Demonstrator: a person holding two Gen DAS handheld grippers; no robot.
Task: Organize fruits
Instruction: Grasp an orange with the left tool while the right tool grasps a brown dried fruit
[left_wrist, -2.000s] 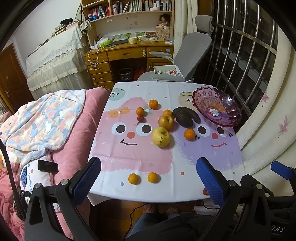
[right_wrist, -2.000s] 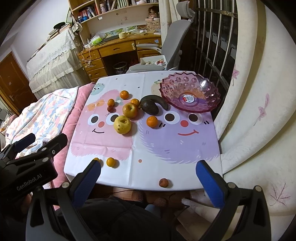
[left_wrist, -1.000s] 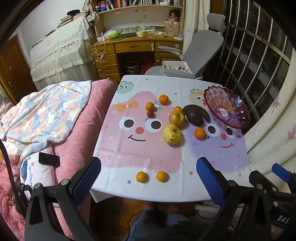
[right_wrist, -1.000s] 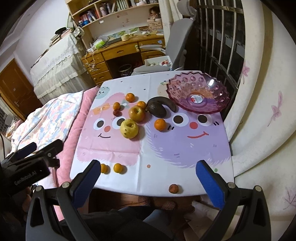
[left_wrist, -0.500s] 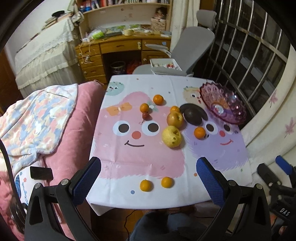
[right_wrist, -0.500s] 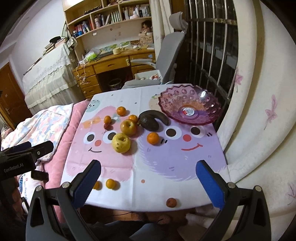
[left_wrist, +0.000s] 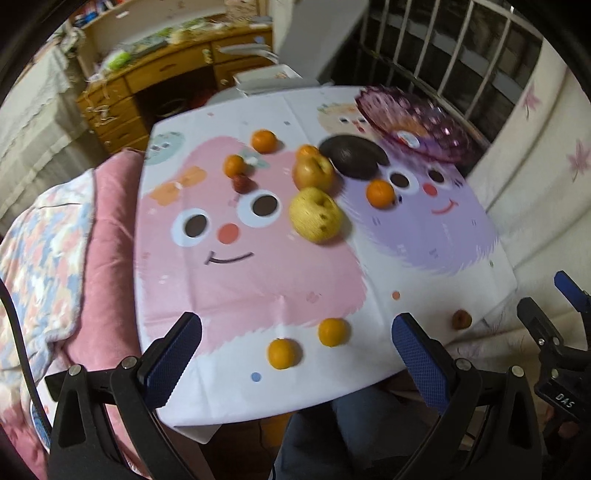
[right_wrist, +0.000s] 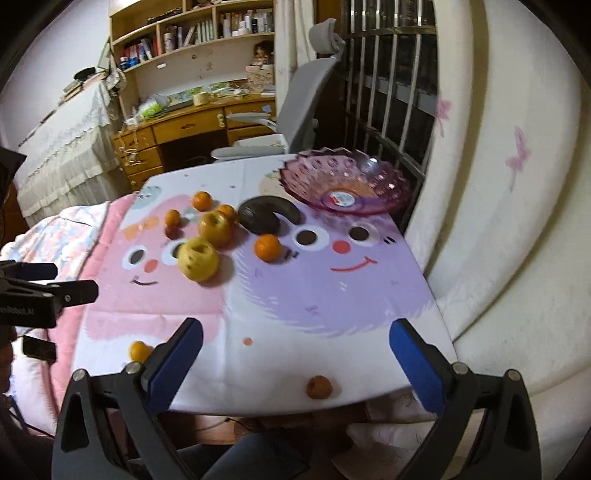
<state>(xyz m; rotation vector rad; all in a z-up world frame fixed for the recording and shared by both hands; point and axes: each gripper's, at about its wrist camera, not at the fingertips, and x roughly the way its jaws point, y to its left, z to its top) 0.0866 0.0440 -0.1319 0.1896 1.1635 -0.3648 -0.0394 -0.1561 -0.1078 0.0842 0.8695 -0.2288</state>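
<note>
I am holding the left gripper with its jaws spread wide and nothing between them, hanging over the near edge of the table; just ahead of its fingertips two small oranges are lying side by side on the white border of the cloth; further ahead and slightly right, a yellow apple is sitting on the pink cartoon face, with a reddish apple just beyond it and a lone orange to the right of both; beyond those a dark avocado is lying close to the purple glass bowl, which is standing at the far right of the table, well apart from this gripper; a small brown fruit is lying off to the right, near the table edge.

I am keeping the right gripper likewise wide apart and empty, over the near edge; the brown fruit is lying just ahead, between its fingers; one small orange is showing just left of the left finger; the yellow apple and the lone orange are lying well ahead and to the left; the bowl is standing far ahead, slightly right, holding only a sticker at its bottom; the view from the left wrist is blurred.
</note>
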